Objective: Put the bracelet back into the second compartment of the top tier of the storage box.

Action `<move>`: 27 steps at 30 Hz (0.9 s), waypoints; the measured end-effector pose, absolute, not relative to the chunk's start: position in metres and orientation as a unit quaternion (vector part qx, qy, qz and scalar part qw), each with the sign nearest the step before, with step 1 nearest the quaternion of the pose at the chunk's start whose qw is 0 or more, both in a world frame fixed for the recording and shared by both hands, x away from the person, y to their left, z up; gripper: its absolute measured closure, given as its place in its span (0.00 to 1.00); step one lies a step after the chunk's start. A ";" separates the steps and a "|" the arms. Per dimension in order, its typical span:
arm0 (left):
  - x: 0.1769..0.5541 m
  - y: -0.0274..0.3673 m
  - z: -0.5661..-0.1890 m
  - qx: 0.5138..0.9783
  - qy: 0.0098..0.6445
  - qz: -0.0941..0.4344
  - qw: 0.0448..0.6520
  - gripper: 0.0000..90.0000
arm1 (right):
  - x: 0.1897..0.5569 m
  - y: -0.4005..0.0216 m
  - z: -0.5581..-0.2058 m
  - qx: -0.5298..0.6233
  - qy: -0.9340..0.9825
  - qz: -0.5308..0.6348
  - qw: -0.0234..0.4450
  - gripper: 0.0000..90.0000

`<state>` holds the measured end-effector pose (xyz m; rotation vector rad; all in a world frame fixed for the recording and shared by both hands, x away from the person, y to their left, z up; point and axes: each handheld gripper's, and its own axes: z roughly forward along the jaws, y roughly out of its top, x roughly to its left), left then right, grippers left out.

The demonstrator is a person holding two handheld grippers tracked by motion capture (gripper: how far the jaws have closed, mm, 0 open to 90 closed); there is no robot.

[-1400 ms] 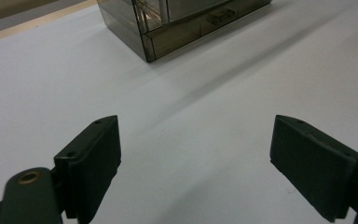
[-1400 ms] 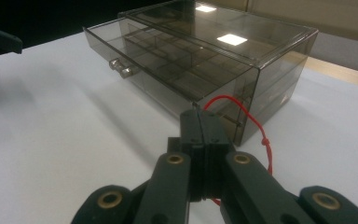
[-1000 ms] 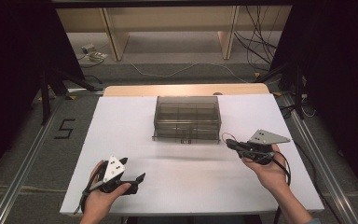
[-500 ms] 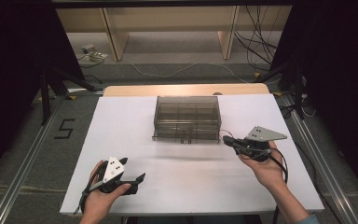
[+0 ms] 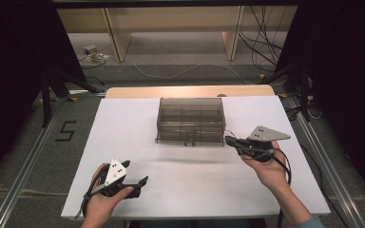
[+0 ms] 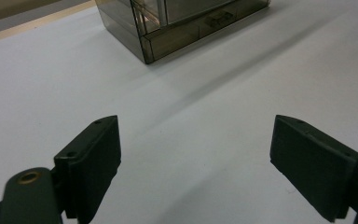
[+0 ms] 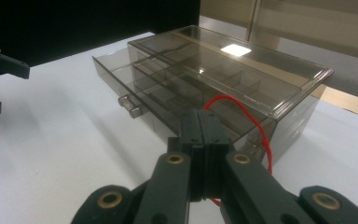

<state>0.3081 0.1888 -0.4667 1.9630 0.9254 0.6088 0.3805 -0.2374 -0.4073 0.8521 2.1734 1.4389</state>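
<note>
Left tool (image 5: 140, 182) near-left of the smoky drawer organizer (image 5: 190, 118), jaws wide apart, empty; organizer mid-surface (image 5: 123, 142), bottom drawer seemingly slightly out; right tool (image 5: 229, 140) just right of its front corner, clamped on red string (image 7: 242, 109); string likely not yet stowed.

Ahead of the right gripper (image 7: 200, 140), a drawer box (image 7: 223, 79) of smoky translucent glossy plastic is seen. A thin red cord (image 7: 251, 116) is pinched in its matt black jaws. Under the left gripper (image 6: 196, 163), a smooth matt white tabletop (image 6: 205, 107) is seen.
</note>
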 end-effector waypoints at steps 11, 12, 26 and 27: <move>0.308 0.189 -0.466 0.785 0.372 0.246 0.430 0.18 | 0.383 -0.230 -0.405 0.299 0.777 0.517 0.197 1.00; 0.308 0.189 -0.466 0.785 0.373 0.246 0.430 0.18 | 0.384 -0.229 -0.404 0.297 0.778 0.518 0.197 1.00; 0.308 0.189 -0.466 0.782 0.375 0.245 0.433 0.18 | 0.387 -0.219 -0.397 0.289 0.776 0.525 0.198 1.00; 0.308 0.189 -0.466 0.783 0.375 0.245 0.432 0.18 | 0.387 -0.218 -0.397 0.290 0.774 0.527 0.196 1.00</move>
